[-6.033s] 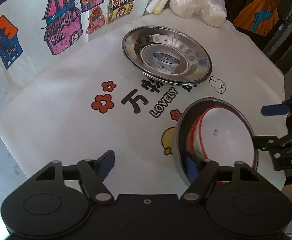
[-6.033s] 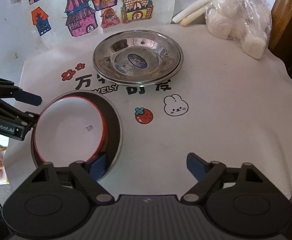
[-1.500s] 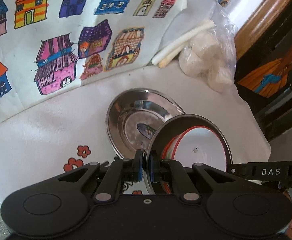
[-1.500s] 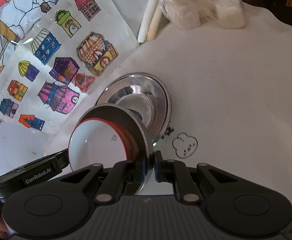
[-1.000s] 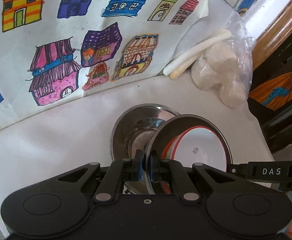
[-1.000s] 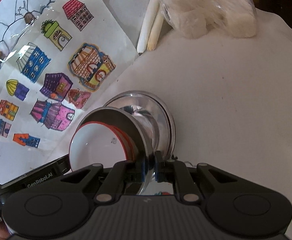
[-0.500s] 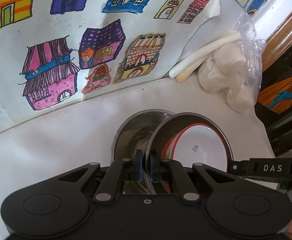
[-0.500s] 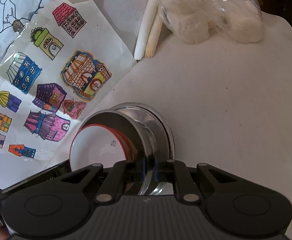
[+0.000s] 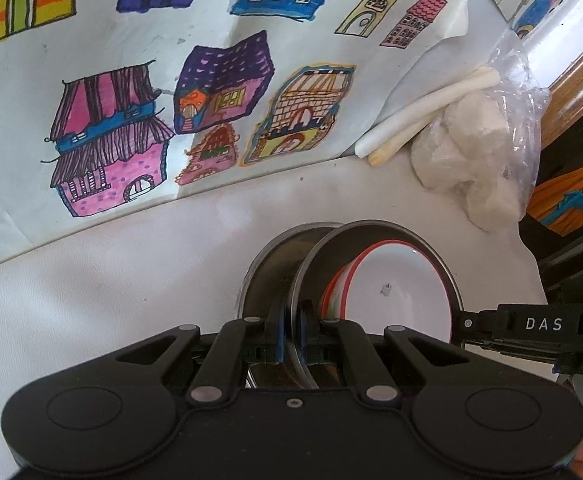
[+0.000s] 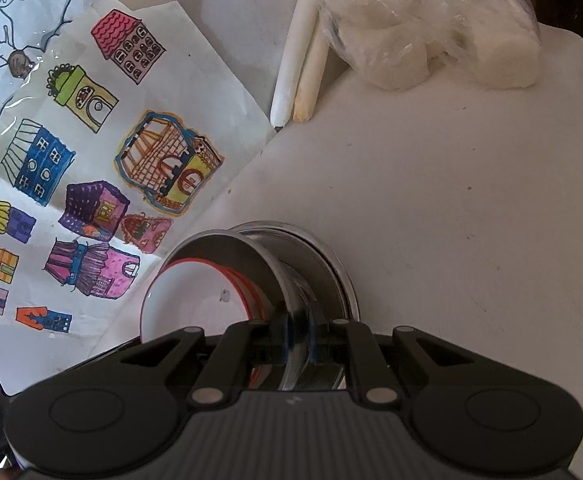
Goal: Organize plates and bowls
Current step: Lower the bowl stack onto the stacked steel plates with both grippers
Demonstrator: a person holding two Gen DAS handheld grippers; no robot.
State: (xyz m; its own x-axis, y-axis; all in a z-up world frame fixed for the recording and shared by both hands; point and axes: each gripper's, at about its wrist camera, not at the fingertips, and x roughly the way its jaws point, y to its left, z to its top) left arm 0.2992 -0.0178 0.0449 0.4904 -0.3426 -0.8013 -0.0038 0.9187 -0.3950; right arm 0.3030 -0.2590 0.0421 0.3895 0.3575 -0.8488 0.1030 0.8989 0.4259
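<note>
Both grippers clamped on one round steel bowl (image 9: 333, 248) — left gripper (image 9: 291, 334) and right gripper (image 10: 299, 334) each pinch its thin rim on opposite sides. Inside sits a glossy white dish (image 9: 395, 292) with red edge. It's over the shiny steel plates (image 10: 323, 268) on the matte white tablecloth (image 10: 471, 220).

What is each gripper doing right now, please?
Left gripper: shut on the rim of the steel plate.
Right gripper: shut on the opposite rim of that plate.

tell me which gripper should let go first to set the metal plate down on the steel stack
Neither clearly: left gripper and right gripper pinch opposite rims of the metal plate above the steel stack.
</note>
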